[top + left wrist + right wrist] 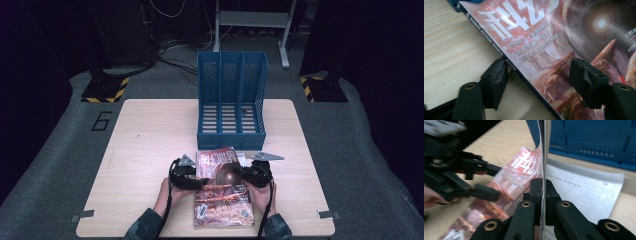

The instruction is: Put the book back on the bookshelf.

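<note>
Right gripper (541,192) clamps the magazine (222,172); left gripper (539,82) half-open astride its spine.

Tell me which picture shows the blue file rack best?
The high view: the whole blue file rack stands upright behind the magazine. The right gripper view shows part of its wall; the left gripper view just a corner.

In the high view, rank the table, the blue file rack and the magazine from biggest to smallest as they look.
1. Table: largest by far.
2. Blue file rack: next; it stands upright at the far edge.
3. Magazine: smallest, though it lies nearer the camera and is partly covered by each hand-held gripper, so the gap to the rack is unsure.
</note>
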{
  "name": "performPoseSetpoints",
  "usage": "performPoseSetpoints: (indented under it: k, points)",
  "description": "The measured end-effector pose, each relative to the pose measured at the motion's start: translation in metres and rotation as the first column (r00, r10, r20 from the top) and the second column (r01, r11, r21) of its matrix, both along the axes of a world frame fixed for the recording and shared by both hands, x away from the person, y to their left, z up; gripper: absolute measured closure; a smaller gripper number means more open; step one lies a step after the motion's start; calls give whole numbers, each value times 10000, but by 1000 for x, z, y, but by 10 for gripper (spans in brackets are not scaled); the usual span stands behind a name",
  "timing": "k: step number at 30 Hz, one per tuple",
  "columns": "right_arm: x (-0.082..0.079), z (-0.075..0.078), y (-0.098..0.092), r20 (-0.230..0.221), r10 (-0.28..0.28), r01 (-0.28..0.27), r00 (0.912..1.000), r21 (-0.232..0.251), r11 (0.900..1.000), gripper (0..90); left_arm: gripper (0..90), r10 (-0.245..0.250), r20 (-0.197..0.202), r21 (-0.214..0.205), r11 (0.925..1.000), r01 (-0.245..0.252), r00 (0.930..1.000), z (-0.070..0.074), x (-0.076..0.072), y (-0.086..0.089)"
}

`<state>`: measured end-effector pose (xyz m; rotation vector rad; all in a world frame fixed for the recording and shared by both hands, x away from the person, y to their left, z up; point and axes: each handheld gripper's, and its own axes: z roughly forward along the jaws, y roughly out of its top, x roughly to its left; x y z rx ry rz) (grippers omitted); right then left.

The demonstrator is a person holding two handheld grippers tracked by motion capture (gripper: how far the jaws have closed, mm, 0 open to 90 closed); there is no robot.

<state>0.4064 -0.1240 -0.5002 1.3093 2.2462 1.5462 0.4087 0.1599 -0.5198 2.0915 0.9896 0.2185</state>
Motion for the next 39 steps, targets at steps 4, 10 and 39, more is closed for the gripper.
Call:
performPoseSetpoints:
  k: [4,10,39]
  points:
    - [5,-6,0,-491,-382,362,9981,-423,9984,886,404,243,146,124,9996,-245,9996,0,-2,-3]
    - [7,-9,-3,-1139,-893,770,9895,-1082,9911,777,457,283,85,44,9996,-283,9996,0,-1,0]
    - [-24,-19,-18,-1136,-1678,1399,9793,-2202,9654,625,420,18,-1393,-1262,9918,-195,9903,7,14,7]
